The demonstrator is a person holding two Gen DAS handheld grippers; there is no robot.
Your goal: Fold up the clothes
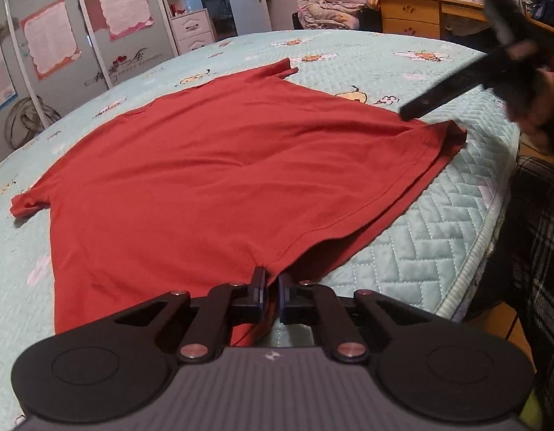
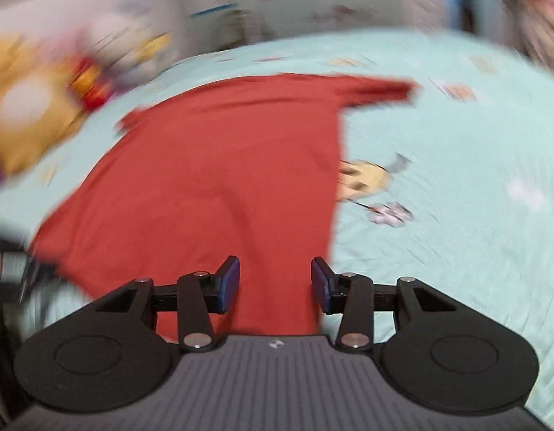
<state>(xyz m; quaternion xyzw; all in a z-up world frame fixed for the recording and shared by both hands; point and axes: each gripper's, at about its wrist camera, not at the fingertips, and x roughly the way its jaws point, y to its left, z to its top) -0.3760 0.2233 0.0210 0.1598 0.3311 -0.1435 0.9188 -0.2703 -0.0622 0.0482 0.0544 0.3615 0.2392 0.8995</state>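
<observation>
A red T-shirt (image 1: 219, 176) lies spread flat on the bed, sleeves out to the left and far side, hem toward me. My left gripper (image 1: 271, 282) is shut on the near hem corner, which lifts a little off the quilt. The right wrist view is blurred by motion; there the T-shirt (image 2: 219, 179) fills the middle and my right gripper (image 2: 275, 280) stands open above its near edge, nothing between the fingers. In the left wrist view, the right gripper (image 1: 408, 112) comes in from the upper right, held by a hand, its tip beside the far hem corner.
The bed carries a pale blue quilted cover (image 1: 438, 237) whose edge runs along the right. A person in dark plaid (image 1: 542, 251) stands there. Beyond the bed are a wooden desk (image 1: 413, 18), a bundled duvet (image 1: 330, 3), a white drawer unit (image 1: 192, 30) and wardrobe doors (image 1: 61, 43).
</observation>
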